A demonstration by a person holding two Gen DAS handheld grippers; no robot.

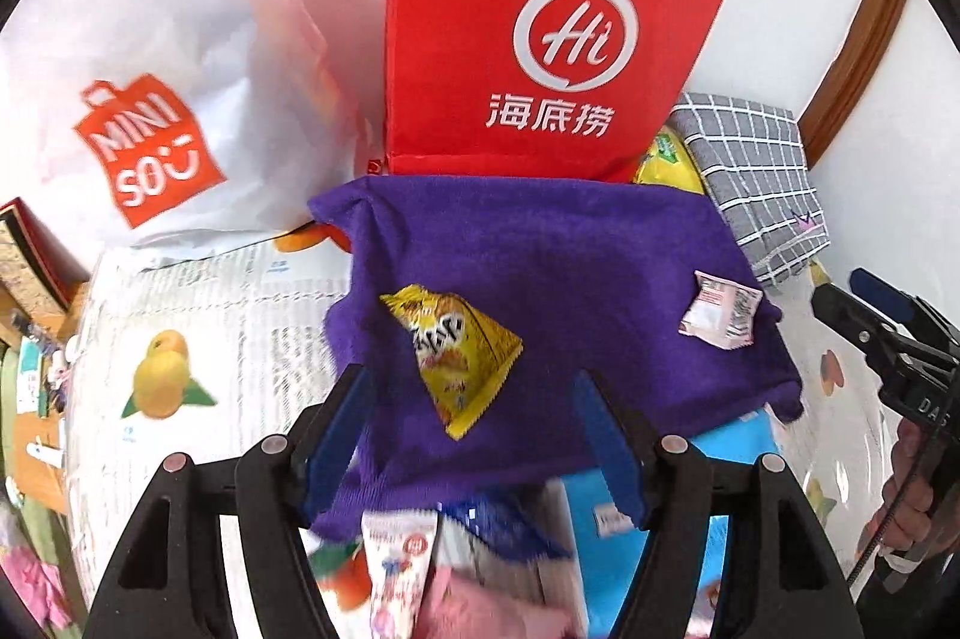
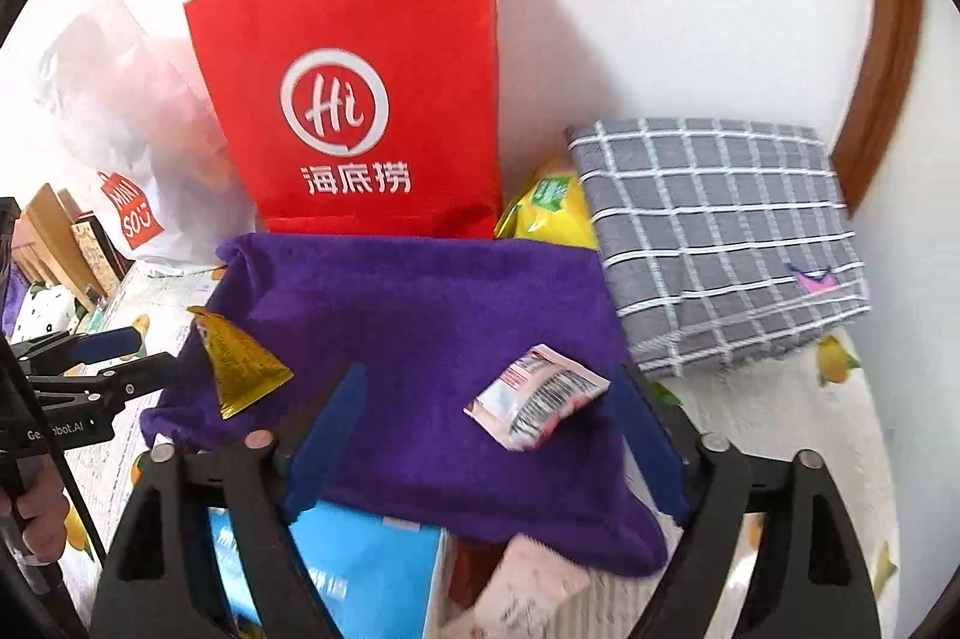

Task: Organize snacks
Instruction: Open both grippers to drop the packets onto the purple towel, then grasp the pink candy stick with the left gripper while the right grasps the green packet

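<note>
I hold the left gripper (image 1: 474,435) spread around the yellow packet (image 1: 456,348) mid-frame, lined up for pickup. Right gripper (image 2: 498,435), jaws spread, frames the pink packet (image 2: 537,405) on the purple cloth (image 2: 420,291)

two snack packets (image 1: 456,348), two paper bags (image 1: 540,27)

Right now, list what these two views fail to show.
- Whatever the purple cloth drapes: hidden in both views.
- Yellow bag: mostly behind the red bag and checked cloth.
- Packets below the left gripper: blurred, cut by the edge.
- Pink packet's print: too small.
</note>
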